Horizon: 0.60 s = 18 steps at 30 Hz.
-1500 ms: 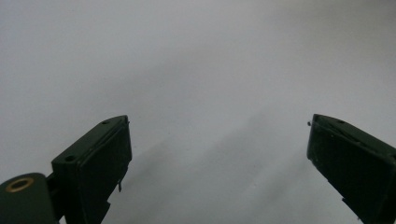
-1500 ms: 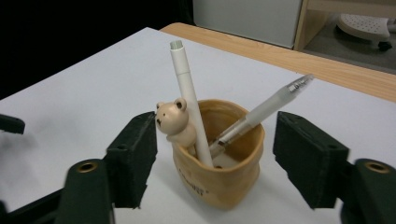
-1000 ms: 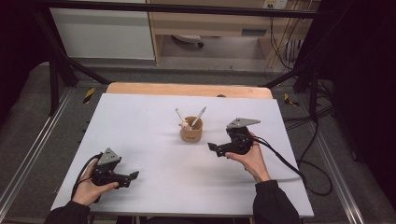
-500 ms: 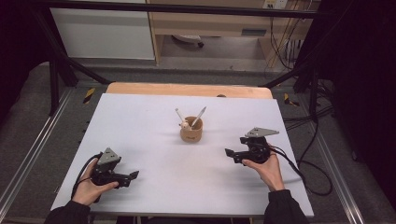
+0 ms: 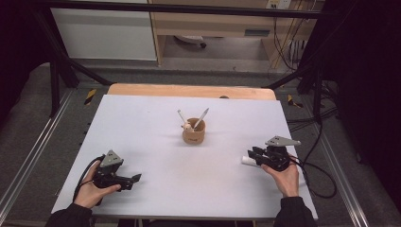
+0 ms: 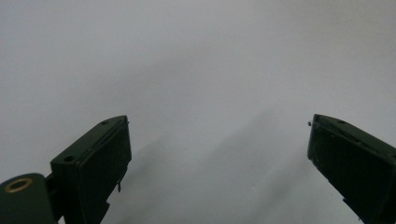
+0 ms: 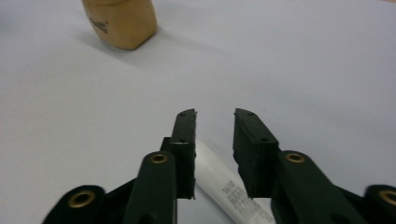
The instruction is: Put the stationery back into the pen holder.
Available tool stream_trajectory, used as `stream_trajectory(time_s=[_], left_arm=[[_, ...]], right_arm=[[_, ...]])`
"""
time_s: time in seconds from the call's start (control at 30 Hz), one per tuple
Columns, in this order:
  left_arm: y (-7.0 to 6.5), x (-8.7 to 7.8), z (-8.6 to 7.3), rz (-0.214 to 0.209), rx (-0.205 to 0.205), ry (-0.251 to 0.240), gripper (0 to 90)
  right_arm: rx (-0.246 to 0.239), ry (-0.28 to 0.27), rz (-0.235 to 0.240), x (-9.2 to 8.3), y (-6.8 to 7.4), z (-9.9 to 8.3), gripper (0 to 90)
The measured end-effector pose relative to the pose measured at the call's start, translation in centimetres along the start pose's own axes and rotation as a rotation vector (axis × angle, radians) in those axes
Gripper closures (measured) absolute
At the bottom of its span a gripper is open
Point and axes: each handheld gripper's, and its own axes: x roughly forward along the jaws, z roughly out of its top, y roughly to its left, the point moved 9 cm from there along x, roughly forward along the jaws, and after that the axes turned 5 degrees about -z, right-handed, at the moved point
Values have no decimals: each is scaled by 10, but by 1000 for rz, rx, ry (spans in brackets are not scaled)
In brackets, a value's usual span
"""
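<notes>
My right gripper [image 5: 251, 154] rests low on the white table [image 5: 142, 123] at the near right, pointing left. Its jaws have just been closing, and in the right gripper view [image 7: 214, 114] a narrow gap still shows between them. A white tube [image 7: 219, 179] with dark print lies slanted on the table under the jaws. Its end [image 5: 244, 161] pokes out beside the fingertips, and I see no pad pressing on it. My left gripper [image 5: 136, 178] sits at the near left, jaws wide apart [image 6: 217, 121] over bare table. A wooden cup [image 5: 194, 135] holding a few thin sticks stands mid-table.
The cup [image 7: 122, 23] stands ahead and to the left of the right jaws. A wooden strip [image 5: 189, 91] runs along the table's far edge. Black cables [image 5: 317, 179] trail off the right side. Metal frame rails [image 5: 28, 161] flank the table.
The right hand has moved from beside the cup to the right and toward the near edge, sinking to the table. A white tube end now shows by its jaws. The left hand stayed put.
</notes>
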Motion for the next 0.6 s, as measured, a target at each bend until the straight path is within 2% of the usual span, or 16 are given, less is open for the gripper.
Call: stream_trajectory(time_s=[0.23, 0.6], left_arm=[[0, 0, 0, 0, 1, -1, 61], [0, -1, 0, -1, 1, -1, 61]], right_arm=[[51, 18, -60, -5, -18, -15, 900], [75, 76, -143, -10, -40, -38, 900]])
